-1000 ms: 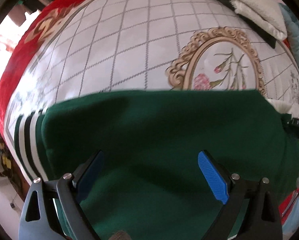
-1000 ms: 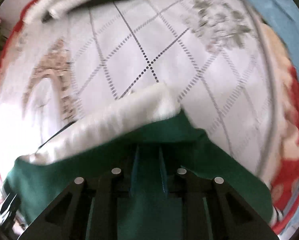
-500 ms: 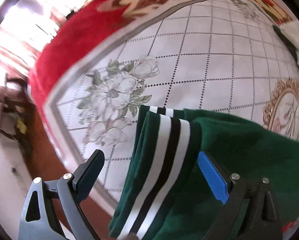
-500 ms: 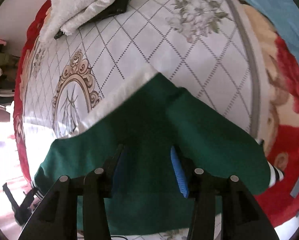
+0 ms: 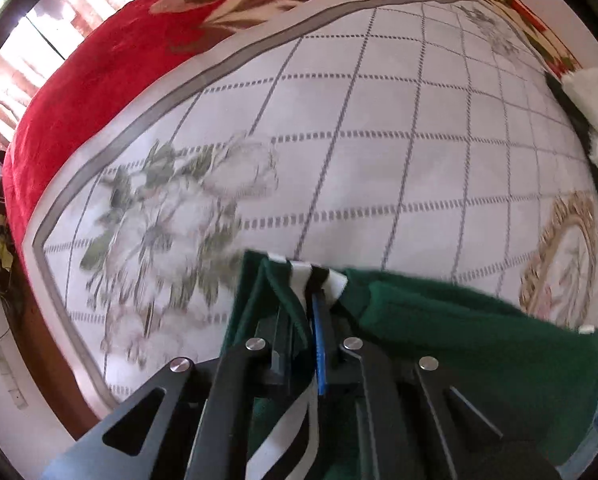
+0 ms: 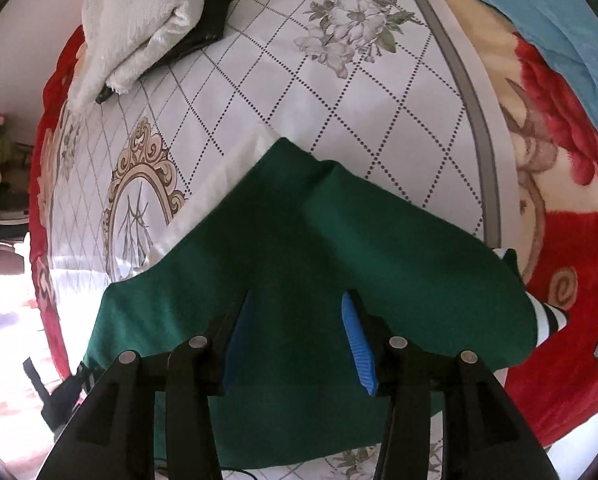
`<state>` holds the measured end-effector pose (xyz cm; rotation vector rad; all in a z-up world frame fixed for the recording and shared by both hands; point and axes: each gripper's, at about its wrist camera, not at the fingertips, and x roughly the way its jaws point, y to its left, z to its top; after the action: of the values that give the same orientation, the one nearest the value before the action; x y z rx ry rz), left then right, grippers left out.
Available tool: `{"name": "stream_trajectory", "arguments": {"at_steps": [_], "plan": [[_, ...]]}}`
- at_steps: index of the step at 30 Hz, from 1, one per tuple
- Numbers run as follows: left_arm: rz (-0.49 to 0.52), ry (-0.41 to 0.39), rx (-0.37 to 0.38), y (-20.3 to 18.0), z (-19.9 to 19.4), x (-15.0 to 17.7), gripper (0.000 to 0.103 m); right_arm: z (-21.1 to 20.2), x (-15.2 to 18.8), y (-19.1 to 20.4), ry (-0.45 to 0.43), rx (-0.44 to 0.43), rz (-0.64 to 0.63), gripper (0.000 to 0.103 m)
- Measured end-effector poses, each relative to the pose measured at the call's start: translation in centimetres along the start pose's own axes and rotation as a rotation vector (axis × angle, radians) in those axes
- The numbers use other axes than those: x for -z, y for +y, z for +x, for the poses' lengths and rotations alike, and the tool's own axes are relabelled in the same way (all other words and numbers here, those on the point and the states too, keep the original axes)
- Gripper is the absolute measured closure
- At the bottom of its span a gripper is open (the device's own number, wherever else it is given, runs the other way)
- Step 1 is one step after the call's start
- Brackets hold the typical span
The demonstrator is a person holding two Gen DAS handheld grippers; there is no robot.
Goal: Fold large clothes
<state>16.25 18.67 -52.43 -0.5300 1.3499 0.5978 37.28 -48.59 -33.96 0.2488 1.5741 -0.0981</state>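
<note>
A large dark green garment (image 6: pixel 299 248) with a white fleece lining and black-and-white striped cuffs lies folded on a white quilted bedspread. My left gripper (image 5: pixel 305 320) is shut on the striped cuff (image 5: pixel 319 280) of the green garment (image 5: pixel 459 332), at its left end. My right gripper (image 6: pixel 295 320) is open, its blue pads over the green cloth with nothing between them. A second striped cuff (image 6: pixel 551 316) shows at the right edge in the right wrist view.
The white bedspread (image 5: pixel 379 160) lies over a red floral blanket (image 5: pixel 99 60). A white fluffy garment with black trim (image 6: pixel 139 20) lies at the far side, and it also shows in the left wrist view (image 5: pixel 595 120). Blue cloth (image 6: pixel 539 20) lies at the right. The bed edge drops off at the left (image 5: pixel 39 320).
My left gripper swung left to the striped cuff and closed on it. My right gripper let go of the green cloth, opened and pulled back.
</note>
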Motion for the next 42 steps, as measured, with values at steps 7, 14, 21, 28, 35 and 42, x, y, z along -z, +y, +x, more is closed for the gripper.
{"name": "stream_trajectory", "arguments": {"at_steps": [7,14,21,28,35,42], "plan": [[0.095,-0.031,-0.076,-4.0,-4.0,-0.1,0.072,-2.9,3.7,-5.4,-0.046,-0.091,0.119,0.035],[0.258,-0.074,-0.024,-11.0,-8.9,6.1,0.008,-1.4,10.0,-14.1,-0.02,-0.205,0.328,0.027],[0.416,0.001,0.027,-20.0,-6.9,13.0,0.006,6.6,11.3,-19.4,-0.045,-0.515,0.473,0.026],[0.512,0.003,-0.03,-25.2,-3.0,17.0,0.006,10.8,8.7,-19.3,-0.183,-0.789,0.486,0.026],[0.514,-0.021,-0.053,-25.9,-1.7,15.7,0.006,12.5,6.1,-17.1,-0.191,-0.825,0.505,0.077],[0.535,-0.002,-0.021,-26.7,-0.9,15.5,0.001,4.7,9.8,-15.6,-0.319,-0.795,0.546,0.087]]}}
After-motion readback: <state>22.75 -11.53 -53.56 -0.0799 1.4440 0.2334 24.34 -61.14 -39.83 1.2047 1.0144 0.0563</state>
